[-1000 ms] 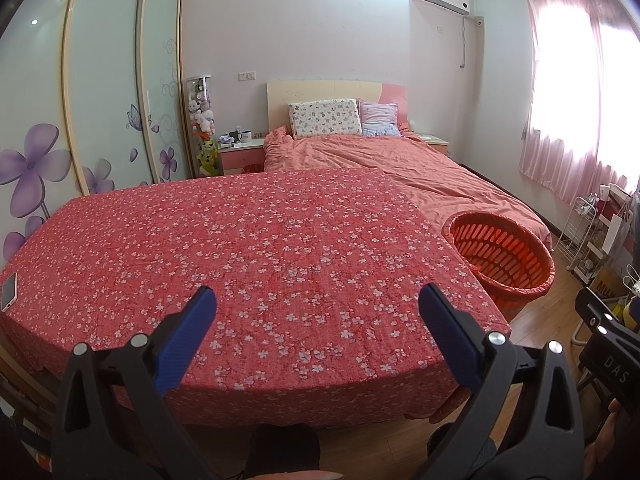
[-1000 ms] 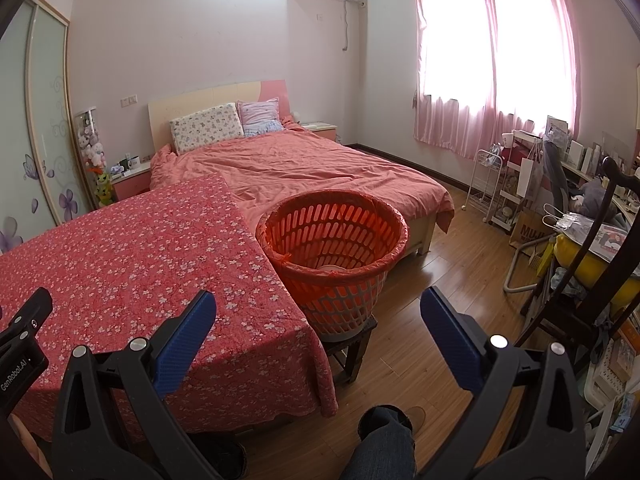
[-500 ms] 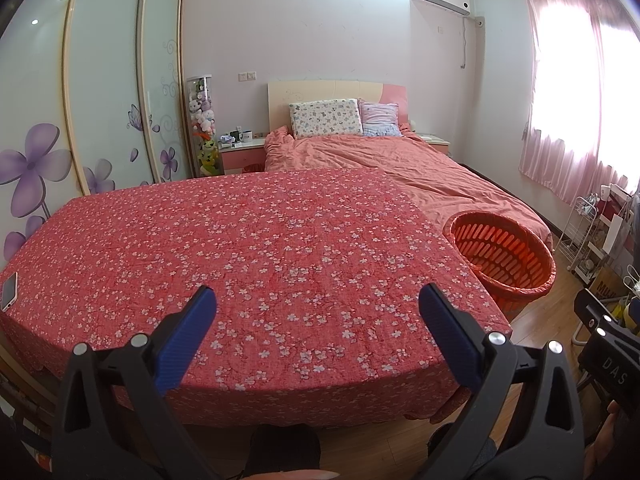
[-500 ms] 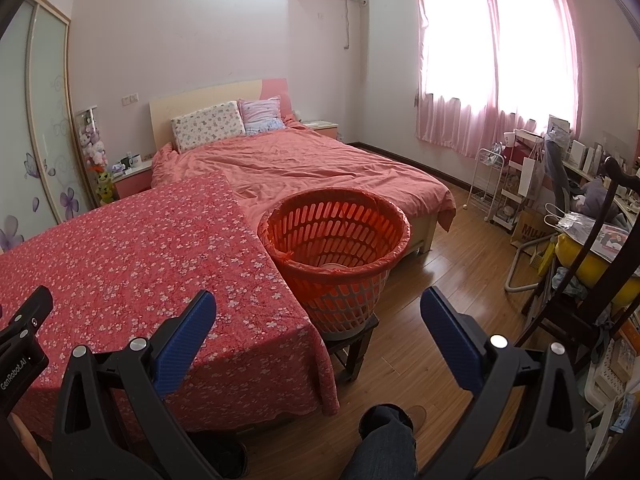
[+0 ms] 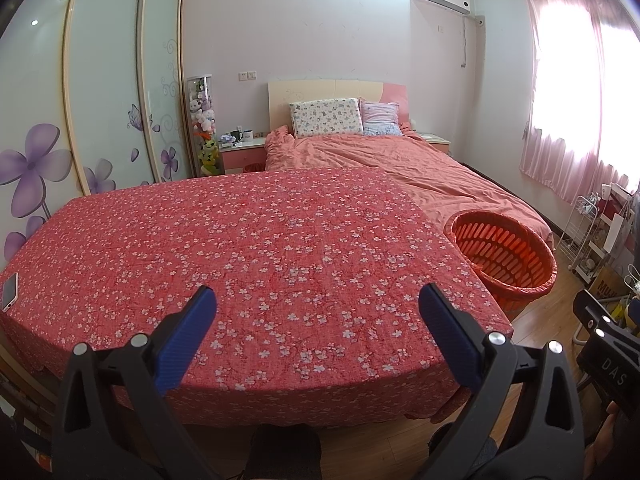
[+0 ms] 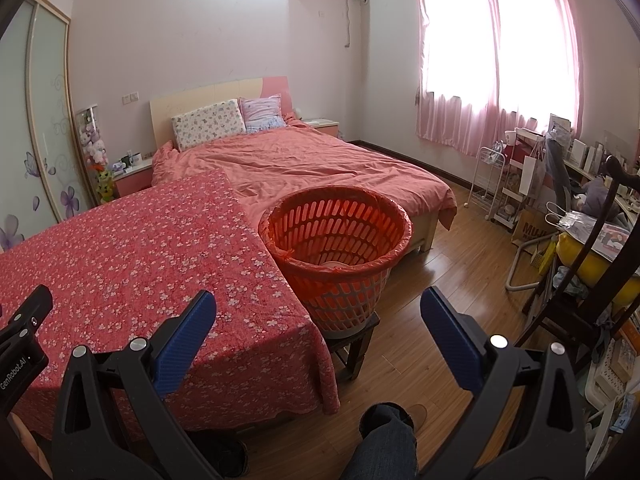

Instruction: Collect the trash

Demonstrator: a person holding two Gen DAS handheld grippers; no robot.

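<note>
An orange slatted basket [image 6: 336,240] lined with a red bag stands on a small dark stool at the right end of a table covered in a red flowered cloth [image 6: 132,248]. It also shows in the left wrist view [image 5: 504,256]. Something pale lies at its bottom. My left gripper [image 5: 316,312] is open and empty above the near edge of the cloth [image 5: 248,256]. My right gripper [image 6: 318,312] is open and empty, in front of the basket. No loose trash shows on the cloth.
A phone [image 5: 9,291] lies at the cloth's left edge. A pink bed [image 6: 304,164] stands behind the table. A wardrobe [image 5: 100,80] is on the left. A white rack [image 6: 490,184], a cluttered desk and a dark chair [image 6: 592,264] stand on the right over wood floor [image 6: 448,280].
Both views have shifted very slightly; the basket sits a touch further right in each. Both grippers stay open and empty.
</note>
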